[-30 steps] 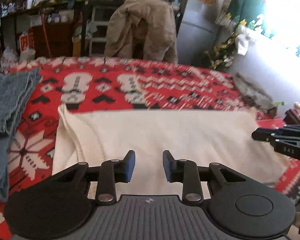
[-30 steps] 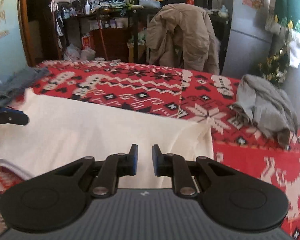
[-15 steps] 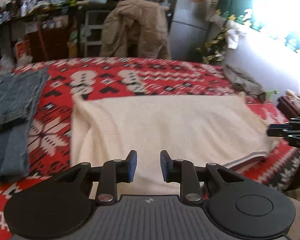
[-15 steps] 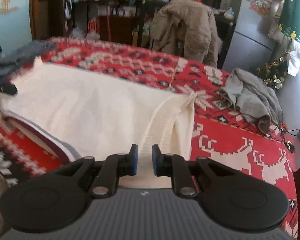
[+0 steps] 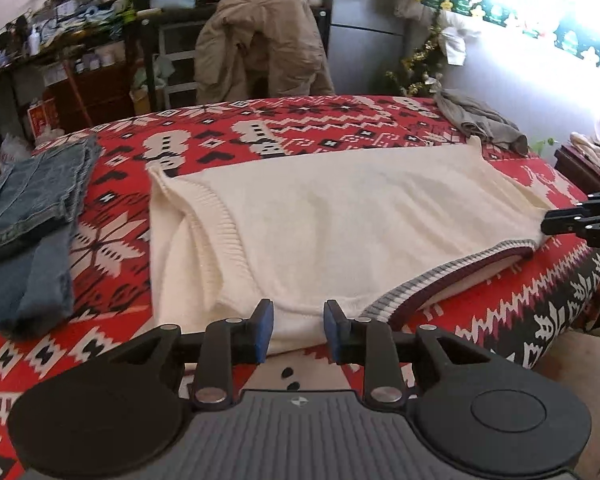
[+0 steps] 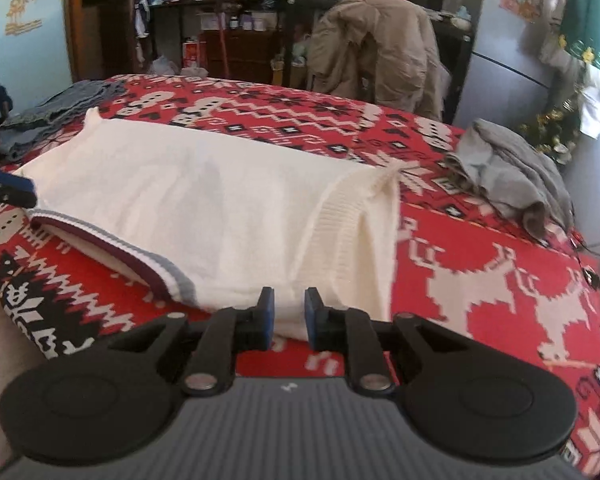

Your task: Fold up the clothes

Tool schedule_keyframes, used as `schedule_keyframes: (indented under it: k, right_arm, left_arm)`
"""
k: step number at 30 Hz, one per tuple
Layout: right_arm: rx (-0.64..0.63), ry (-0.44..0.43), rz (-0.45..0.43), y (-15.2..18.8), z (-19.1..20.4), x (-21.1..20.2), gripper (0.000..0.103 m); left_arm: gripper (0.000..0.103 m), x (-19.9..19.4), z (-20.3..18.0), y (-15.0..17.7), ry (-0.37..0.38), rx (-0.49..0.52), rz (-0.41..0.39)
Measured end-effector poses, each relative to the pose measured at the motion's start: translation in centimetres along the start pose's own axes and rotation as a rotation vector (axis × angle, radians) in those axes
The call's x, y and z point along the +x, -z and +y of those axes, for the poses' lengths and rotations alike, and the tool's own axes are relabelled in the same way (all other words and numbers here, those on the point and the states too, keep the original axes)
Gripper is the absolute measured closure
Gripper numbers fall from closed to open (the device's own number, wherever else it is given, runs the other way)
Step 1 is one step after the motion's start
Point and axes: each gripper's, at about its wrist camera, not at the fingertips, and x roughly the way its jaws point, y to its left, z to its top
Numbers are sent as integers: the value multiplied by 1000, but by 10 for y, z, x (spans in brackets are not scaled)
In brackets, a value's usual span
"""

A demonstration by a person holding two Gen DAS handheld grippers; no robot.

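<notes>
Cream knit sweater [image 5: 340,220] is lying flat across the near half of the bed, collar with grey-and-maroon trim [image 5: 452,272] facing the near edge, both sleeves already turned in over the body. So it's sitting part-folded: sleeves in, body not yet doubled over. Judging that the crosswise fold is what's left.

Left gripper [image 5: 298,326] is hovering at the near hem/shoulder edge, fingers spread, nothing between them. Right gripper [image 6: 289,312] is hovering at the other near corner of the sweater [image 6: 204,200], fingers apart with a narrower gap, also pinching nothing as far as I can tell.

Jeans [image 5: 32,216] are lying folded at the left edge of the bed. Grey garment [image 6: 512,176] is sitting crumpled near the far right corner, looking unfolded.

Surface: bed covered by a red-and-white patterned blanket [image 5: 300,128], soft, so cloth will be dragging a bit. Room is cluttered: tan jacket draped on a chair [image 5: 260,48] past the far edge, shelves behind it, bright window glaring at right.
</notes>
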Motion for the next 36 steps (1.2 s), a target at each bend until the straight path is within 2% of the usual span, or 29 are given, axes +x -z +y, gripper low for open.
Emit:
schedule_keyframes:
  k: [4,7,11,15,19,21,24,28,32,36]
  right_arm:
    - [42,-8,-39,-6,-3,-9,85]
    - [59,-20,-50,-13,4,-5,84]
    - [71,-51,-48,-21,18,6,84]
    - [91,-78,-59,-22,24,6,77]
    - [96,-89,-44,-19,27,8,77]
    - [88,-87,-43,-19,27,9,77]
    - [95,-74,-31,-22,25,12,77]
    - [128,-69,-32,-27,18,16,75]
    - [148,-49,-34,-35,12,26,75]
    - [163,-41,-30,-43,5,39,75]
  left_arm:
    - [68,-3,-10,-8,-7,17,-36]
    - [67,6,-20,-17,2,14,-51]
    - [67,15,-23,-20,-50,-14,-56]
    - [67,21,-9,-26,-46,-83,-67]
    - [67,27,4,-32,-39,-155,-77]
    - [68,38,8,-43,-45,-157,-78]
    - [77,61,18,-58,-59,-179,-60]
    - [77,90,32,-80,-77,-207,-36]
    - [77,95,46,-84,-92,-233,-44]
    - [96,99,60,-88,-107,-258,-53]
